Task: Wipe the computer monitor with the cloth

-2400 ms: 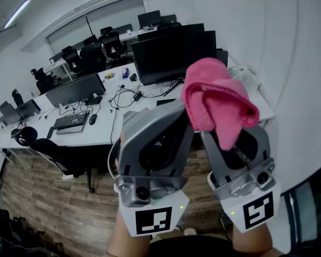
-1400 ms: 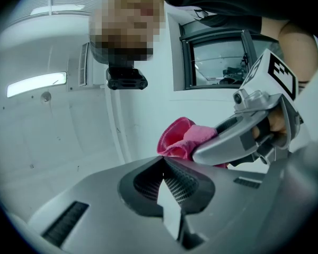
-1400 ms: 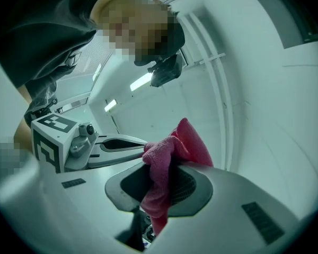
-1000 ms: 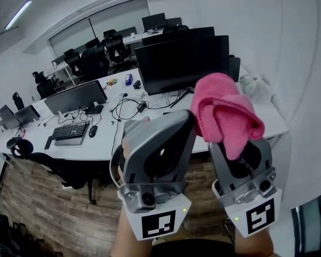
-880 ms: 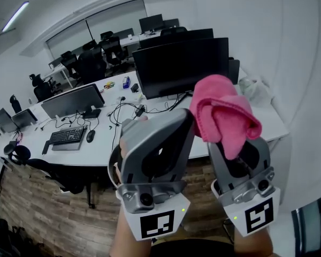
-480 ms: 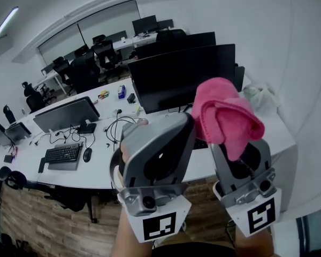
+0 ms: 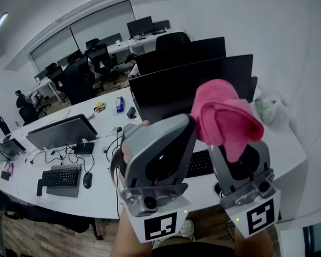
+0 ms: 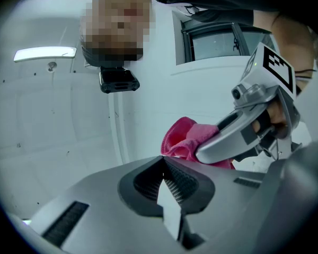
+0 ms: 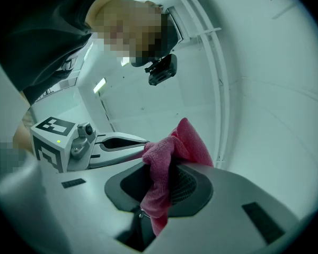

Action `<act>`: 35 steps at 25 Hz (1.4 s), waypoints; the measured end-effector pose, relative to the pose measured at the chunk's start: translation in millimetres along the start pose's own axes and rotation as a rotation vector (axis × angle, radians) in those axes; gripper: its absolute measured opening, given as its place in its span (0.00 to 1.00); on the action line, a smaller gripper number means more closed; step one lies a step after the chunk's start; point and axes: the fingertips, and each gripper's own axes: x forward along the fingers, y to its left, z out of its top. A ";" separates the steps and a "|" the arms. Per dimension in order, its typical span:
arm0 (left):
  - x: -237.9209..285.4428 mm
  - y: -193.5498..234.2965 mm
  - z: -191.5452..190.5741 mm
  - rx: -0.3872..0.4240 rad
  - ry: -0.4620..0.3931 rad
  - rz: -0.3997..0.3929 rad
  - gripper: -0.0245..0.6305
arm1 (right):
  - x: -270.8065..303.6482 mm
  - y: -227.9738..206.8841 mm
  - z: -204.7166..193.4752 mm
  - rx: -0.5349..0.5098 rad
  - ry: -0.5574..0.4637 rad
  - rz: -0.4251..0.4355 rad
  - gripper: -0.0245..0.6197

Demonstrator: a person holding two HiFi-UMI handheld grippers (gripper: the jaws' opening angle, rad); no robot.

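Cloth (image 7: pixel 224 116): pink, soft, light, floppy. Clamped by one bunched fold in closed right gripper (image 9: pixel 158 192), held up on near side of monitor (image 7: pixel 187 84), apart from screen. Left gripper (image 8: pixel 167 194) closed, empty. Judged adequate grip; loose pad free for wiping.

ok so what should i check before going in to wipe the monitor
1. cloth held by right gripper: ok, jaws shut on it.
2. free cloth to wipe with: ok, a bunched fold stands above the jaws.
3. left gripper out of the way: ok, shut and empty, beside the right one.
4. monitor ahead: ok, its dark front faces the person.
5. cloth touching monitor: not ok, no contact yet.
6. dirty spots on monitor: cannot tell.
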 end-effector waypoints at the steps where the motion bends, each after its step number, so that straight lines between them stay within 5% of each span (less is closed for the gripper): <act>1: 2.0 2.2 -10.5 -0.001 -0.001 0.000 0.04 | 7.6 0.5 -8.1 -0.002 0.003 0.000 0.14; 12: 6.2 11.3 -90.6 -0.016 0.000 -0.007 0.05 | 58.7 9.0 -70.5 0.001 0.033 -0.007 0.14; 22: 3.1 15.9 -120.2 -0.025 0.034 -0.002 0.05 | 75.5 17.3 -94.4 0.017 0.068 0.016 0.14; 35: 8.6 13.0 -152.1 0.014 0.197 0.032 0.04 | 89.6 12.1 -119.1 0.111 0.064 0.125 0.14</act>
